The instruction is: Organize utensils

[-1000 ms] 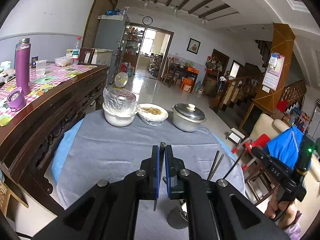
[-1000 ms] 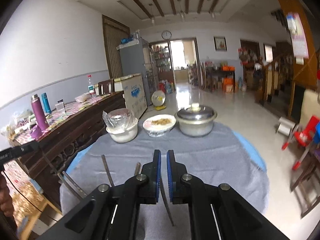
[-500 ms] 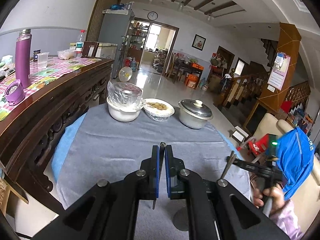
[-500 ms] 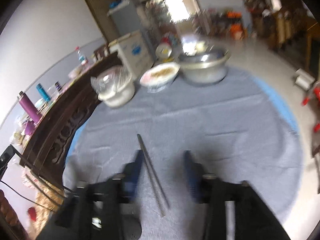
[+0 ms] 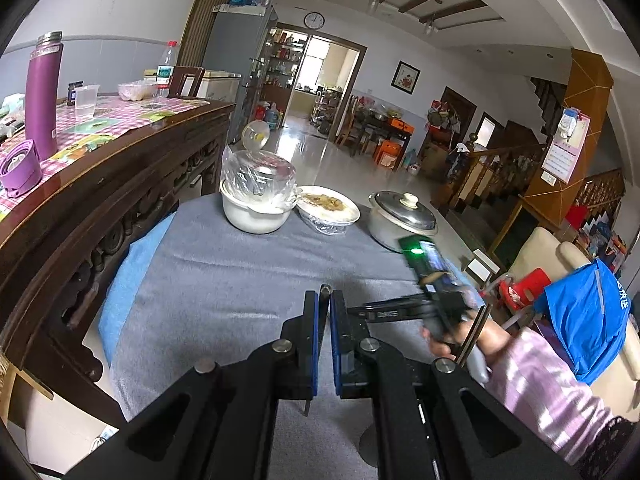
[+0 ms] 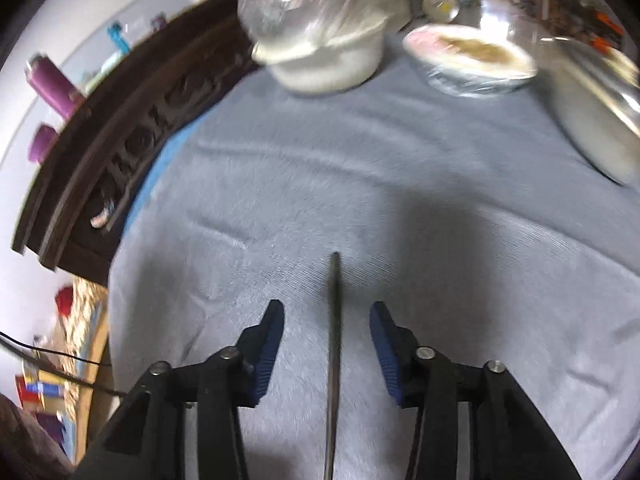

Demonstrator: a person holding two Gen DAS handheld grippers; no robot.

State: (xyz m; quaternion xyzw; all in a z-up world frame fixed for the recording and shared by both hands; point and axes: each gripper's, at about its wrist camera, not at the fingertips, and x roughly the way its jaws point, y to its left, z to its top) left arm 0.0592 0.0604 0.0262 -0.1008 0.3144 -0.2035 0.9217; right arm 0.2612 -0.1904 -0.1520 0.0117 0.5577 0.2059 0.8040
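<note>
My left gripper (image 5: 324, 300) is shut on a thin dark chopstick (image 5: 324, 290) that stands up between its blue pads, above the grey tablecloth (image 5: 224, 280). My right gripper (image 6: 326, 320) is open low over the cloth (image 6: 360, 168), and a single dark chopstick (image 6: 333, 344) lies on the cloth between its fingers, touching neither. In the left wrist view the right gripper (image 5: 356, 311) reaches in from the right, held by a hand in a pink sleeve, with more chopsticks (image 5: 474, 334) near that hand.
A white bowl covered in plastic (image 5: 256, 200), a wrapped plate of food (image 5: 328, 208) and a lidded metal pot (image 5: 402, 220) stand at the table's far edge. A dark wooden sideboard (image 5: 100, 184) with a purple flask (image 5: 42, 92) runs along the left.
My right gripper has opened, dropped low over the cloth and let go of its chopstick, which now lies between its fingers. My left gripper stays shut on its chopstick.
</note>
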